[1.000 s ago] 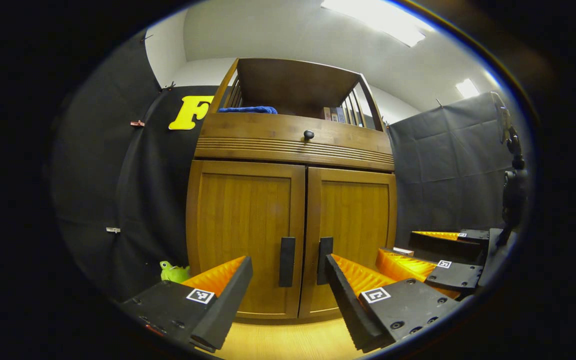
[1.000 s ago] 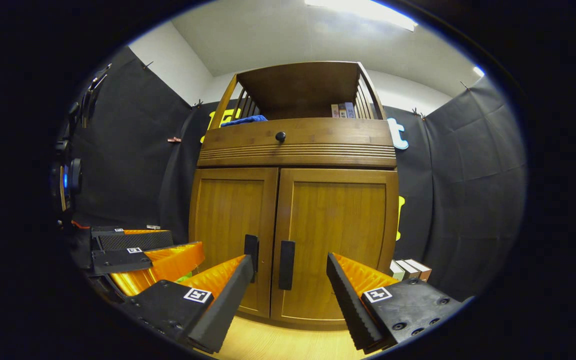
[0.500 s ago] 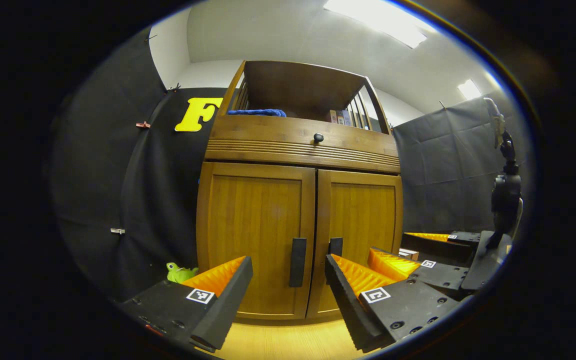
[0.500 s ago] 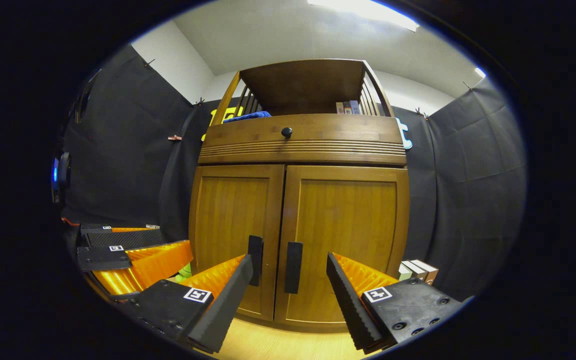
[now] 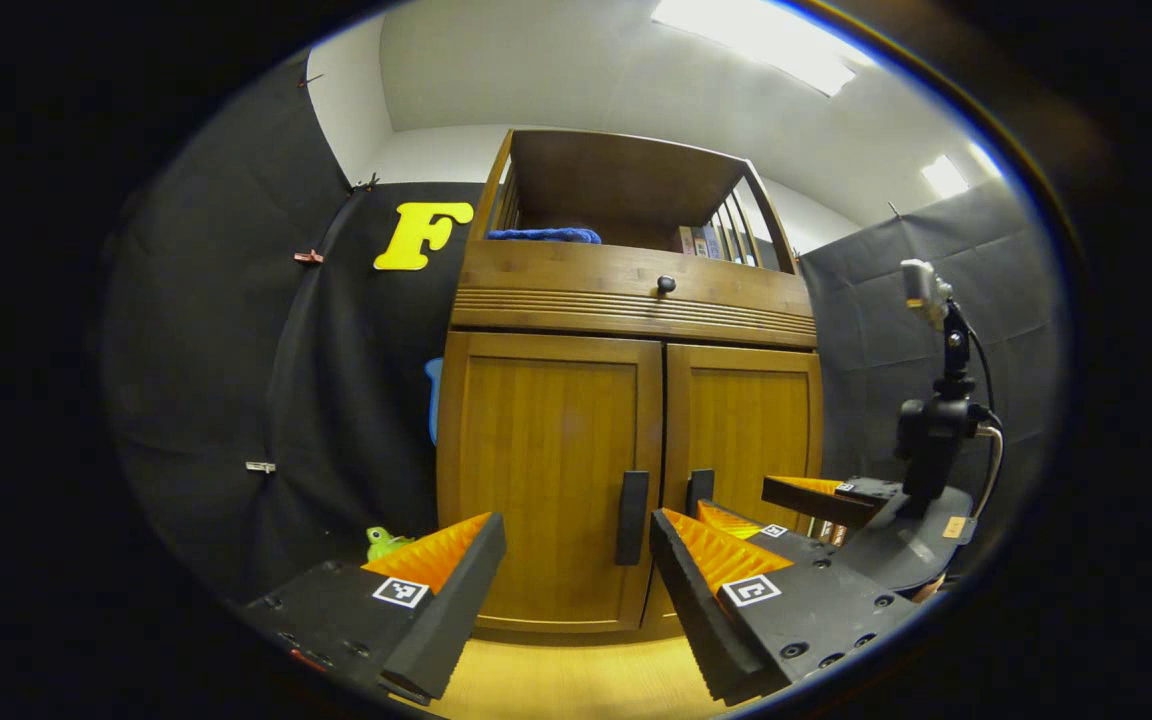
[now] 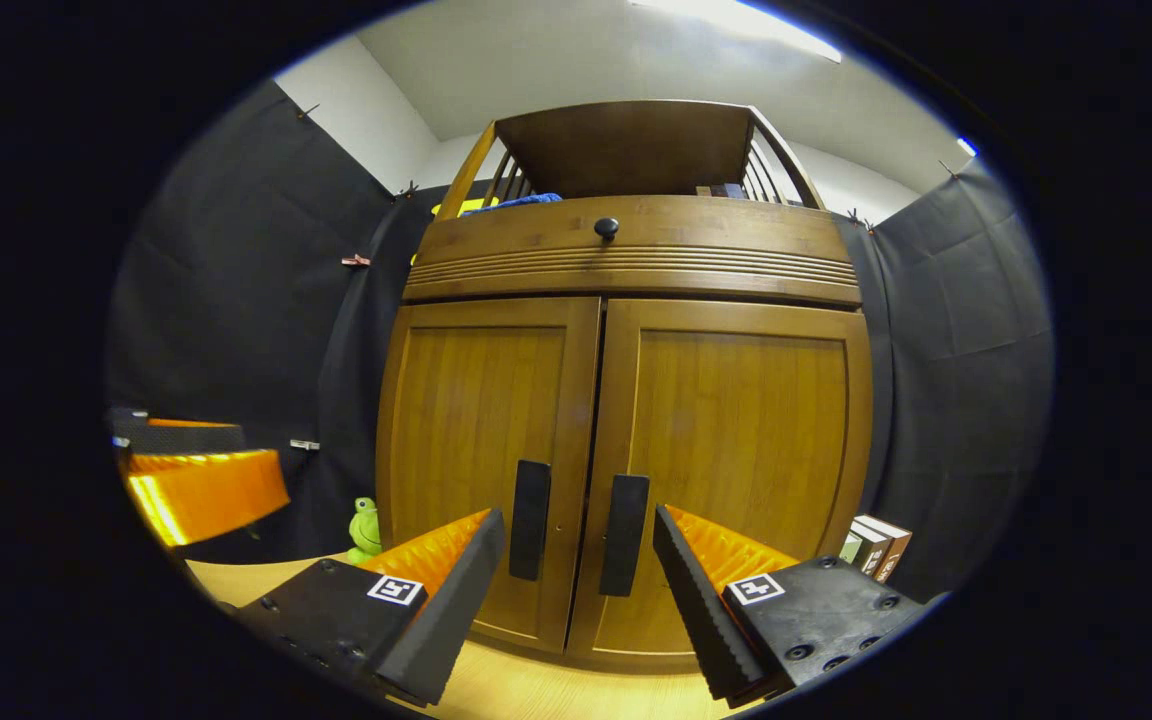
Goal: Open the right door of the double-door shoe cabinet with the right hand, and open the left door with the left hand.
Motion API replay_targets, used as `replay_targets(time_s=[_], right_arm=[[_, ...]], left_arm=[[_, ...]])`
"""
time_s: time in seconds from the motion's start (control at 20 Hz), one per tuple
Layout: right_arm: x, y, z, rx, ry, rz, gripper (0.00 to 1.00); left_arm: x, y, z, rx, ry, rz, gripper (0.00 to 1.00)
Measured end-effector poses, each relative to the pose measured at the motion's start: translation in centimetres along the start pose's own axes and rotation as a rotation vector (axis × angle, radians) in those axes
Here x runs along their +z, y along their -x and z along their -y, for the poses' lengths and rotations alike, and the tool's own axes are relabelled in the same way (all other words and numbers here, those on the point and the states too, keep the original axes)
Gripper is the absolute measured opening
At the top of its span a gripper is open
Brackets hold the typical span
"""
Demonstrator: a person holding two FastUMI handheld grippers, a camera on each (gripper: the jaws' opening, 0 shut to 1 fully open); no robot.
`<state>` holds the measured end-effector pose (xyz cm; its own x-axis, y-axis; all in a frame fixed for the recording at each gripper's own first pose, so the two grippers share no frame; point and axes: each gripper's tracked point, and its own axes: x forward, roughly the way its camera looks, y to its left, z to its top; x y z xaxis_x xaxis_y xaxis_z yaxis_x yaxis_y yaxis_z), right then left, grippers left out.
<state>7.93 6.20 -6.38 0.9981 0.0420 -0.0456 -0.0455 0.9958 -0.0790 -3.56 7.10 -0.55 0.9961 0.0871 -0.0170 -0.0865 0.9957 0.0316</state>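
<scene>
The wooden shoe cabinet [image 6: 626,260] has both doors closed. In the right gripper view, the left door [image 6: 476,420] and the right door [image 6: 746,440] each carry a black vertical handle near the centre seam: the left handle [image 6: 530,520] and the right handle [image 6: 625,535]. My right gripper [image 6: 576,590] is open, close in front of the handles and touching neither. My left gripper [image 5: 576,595] is open and farther back, with the left door's handle [image 5: 632,518] ahead between its fingers. The right gripper [image 5: 786,505] appears at the right of the left gripper view, near the right door [image 5: 751,430].
A green frog toy [image 6: 364,527] sits on the floor left of the cabinet. Books [image 6: 876,545] stand on the floor at its right. A drawer with a black knob [image 6: 606,228] runs above the doors. A blue cloth [image 5: 543,236] lies on the top shelf.
My right gripper has moved closer to the cabinet, so the doors and handles look larger. My left gripper has swung left, shifting the cabinet rightward in its view. Both doors stay closed.
</scene>
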Motion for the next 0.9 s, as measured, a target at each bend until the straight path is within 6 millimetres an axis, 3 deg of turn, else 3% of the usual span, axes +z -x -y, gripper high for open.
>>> replay_targets(time_s=[0.35, 0.5, 0.55, 0.75, 0.85, 0.9], right_arm=[[-2.4, -4.7, 3.1, -0.129, 0.052, 0.012, 0.9], [-4.0, -6.2, 3.8, -0.153, 0.029, -0.019, 0.89], [-4.6, -6.7, 3.9, -0.155, 0.015, -0.037, 0.83], [-6.6, -8.3, 3.8, -0.139, -0.064, -0.097, 0.82], [-7.2, -9.3, 4.5, -0.161, -0.058, -0.108, 0.59], [-7.8, -9.4, 4.2, -0.156, -0.058, -0.125, 0.59]], left_arm=[[0.2, 1.8, -2.4, 0.057, 0.004, -0.003, 0.91], [0.3, 2.5, -3.2, 0.083, 0.014, 0.004, 0.91], [0.6, 2.6, -3.6, 0.092, 0.016, 0.012, 0.91], [0.9, 2.9, -5.1, 0.137, 0.007, 0.031, 0.91], [1.0, 2.9, -4.9, 0.14, 0.01, 0.028, 0.91], [1.0, 2.9, -4.8, 0.14, 0.008, 0.027, 0.91]])
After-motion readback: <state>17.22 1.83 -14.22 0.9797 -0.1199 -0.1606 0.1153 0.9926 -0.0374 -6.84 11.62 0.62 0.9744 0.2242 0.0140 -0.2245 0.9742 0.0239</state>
